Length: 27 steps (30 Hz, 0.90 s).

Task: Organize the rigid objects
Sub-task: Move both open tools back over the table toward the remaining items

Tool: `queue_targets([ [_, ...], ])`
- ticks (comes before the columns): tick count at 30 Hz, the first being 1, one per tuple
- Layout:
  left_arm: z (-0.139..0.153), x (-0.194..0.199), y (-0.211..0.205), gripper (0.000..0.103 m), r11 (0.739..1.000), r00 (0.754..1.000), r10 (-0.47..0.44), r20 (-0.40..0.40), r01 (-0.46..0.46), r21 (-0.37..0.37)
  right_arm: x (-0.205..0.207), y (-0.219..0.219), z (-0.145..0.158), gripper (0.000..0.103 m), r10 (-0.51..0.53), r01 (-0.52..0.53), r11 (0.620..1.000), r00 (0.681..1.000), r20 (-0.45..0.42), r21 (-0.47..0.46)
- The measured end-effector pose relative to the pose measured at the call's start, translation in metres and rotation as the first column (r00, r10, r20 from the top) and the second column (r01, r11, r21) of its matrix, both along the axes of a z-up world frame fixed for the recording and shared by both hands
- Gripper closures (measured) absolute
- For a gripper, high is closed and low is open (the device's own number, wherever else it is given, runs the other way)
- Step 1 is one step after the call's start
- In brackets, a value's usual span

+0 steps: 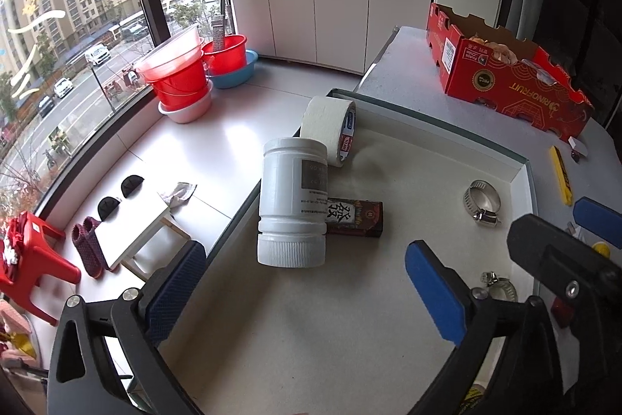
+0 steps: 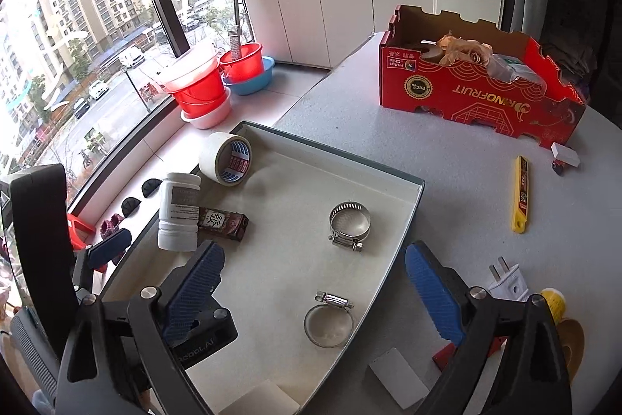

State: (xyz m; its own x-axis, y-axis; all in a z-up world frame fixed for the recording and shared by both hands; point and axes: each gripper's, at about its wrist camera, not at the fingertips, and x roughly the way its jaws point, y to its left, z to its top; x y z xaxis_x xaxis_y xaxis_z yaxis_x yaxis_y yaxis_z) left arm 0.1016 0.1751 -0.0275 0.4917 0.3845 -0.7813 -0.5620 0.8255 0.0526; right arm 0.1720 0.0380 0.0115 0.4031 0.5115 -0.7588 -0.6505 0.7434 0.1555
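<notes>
A shallow white tray [image 1: 447,139] [image 2: 412,216] lies on the grey table. In it are a white jar [image 1: 293,201] [image 2: 178,212] lying cap toward me, a dark patterned box [image 1: 355,218] [image 2: 223,220], a roll of white tape [image 1: 330,129] [image 2: 224,158] and two metal hose clamps [image 2: 350,224] [image 2: 328,321]. My left gripper [image 1: 307,294] is open and empty, just short of the jar. My right gripper [image 2: 315,290] is open and empty above the near clamp. The right gripper also shows at the right edge of the left wrist view [image 1: 559,232].
On the table right of the tray lie a yellow utility knife [image 2: 520,193] [image 1: 561,179], a white plug [image 2: 507,279], a white eraser [image 2: 564,154] and a red fruit carton [image 2: 482,92] [image 1: 501,72]. White cards [image 2: 396,382] lie near the front. Red basins [image 1: 182,72] stand on the floor.
</notes>
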Motion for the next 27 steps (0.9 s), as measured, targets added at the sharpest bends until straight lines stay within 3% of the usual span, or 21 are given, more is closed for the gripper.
queue_targets([
  [7, 0.005, -0.008, -0.004, 0.0, 1.0, 1.0, 0.006, 0.007, -0.006, 0.012, 0.001, -0.01, -0.007, 0.007, -0.027, 0.027, 1.0, 0.998, -0.057, -0.001],
  [10, 0.008, -0.014, -0.007, 0.001, 1.0, 1.0, 0.009, 0.014, -0.009, 0.009, -0.004, -0.012, -0.006, 0.001, -0.017, 0.017, 1.0, 0.998, -0.052, 0.004],
  [23, 0.023, -0.053, -0.02, 0.001, 0.998, 0.998, 0.064, 0.028, -0.064, 0.01, -0.039, -0.012, 0.009, 0.0, 0.045, -0.044, 0.997, 0.999, -0.019, 0.058],
  [27, 0.026, -0.061, -0.025, 0.001, 0.998, 0.997, 0.067, 0.034, -0.067, -0.002, -0.046, -0.011, 0.006, 0.0, 0.077, -0.074, 0.996, 0.995, -0.065, 0.05],
])
